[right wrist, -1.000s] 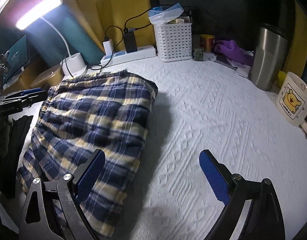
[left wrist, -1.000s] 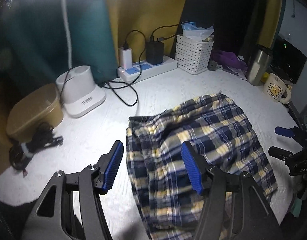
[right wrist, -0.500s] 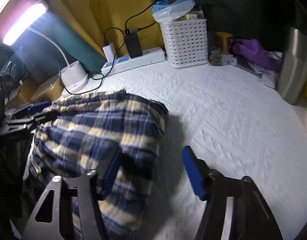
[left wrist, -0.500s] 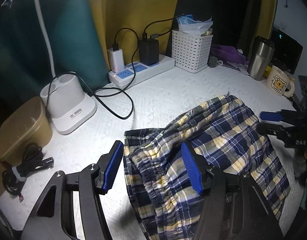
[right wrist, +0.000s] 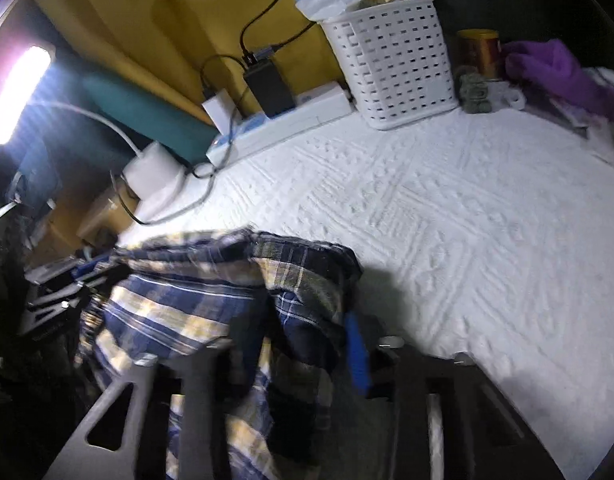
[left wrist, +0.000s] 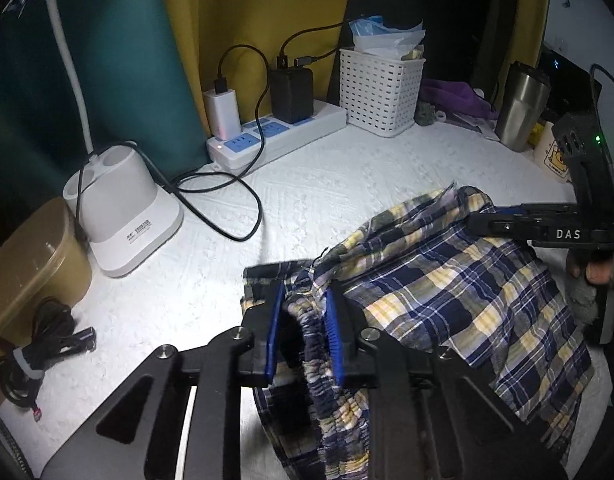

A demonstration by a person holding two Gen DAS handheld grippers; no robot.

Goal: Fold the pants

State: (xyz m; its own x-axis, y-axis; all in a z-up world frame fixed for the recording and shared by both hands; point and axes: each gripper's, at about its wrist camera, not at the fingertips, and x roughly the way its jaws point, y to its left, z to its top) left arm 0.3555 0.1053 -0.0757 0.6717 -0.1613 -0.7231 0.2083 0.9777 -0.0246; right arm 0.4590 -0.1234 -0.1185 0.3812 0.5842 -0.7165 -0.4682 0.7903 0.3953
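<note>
Blue-and-yellow plaid cloth pants lie bunched on the white textured bedspread, near edge, well apart from the white perforated plastic basket and white power strip at the back.

Left gripper: jaws have just been closing, now narrow, blue pads pinching the gathered elastic waistband; cloth lifted off the spread there.

Right gripper: jaws have just been closing too, plaid fabric between them. View is motion-blurred, only one blue pad visible, so it probably grips the fold, but I cannot confirm pad contact. From the left wrist view it reaches over the pants' far right edge.
</note>
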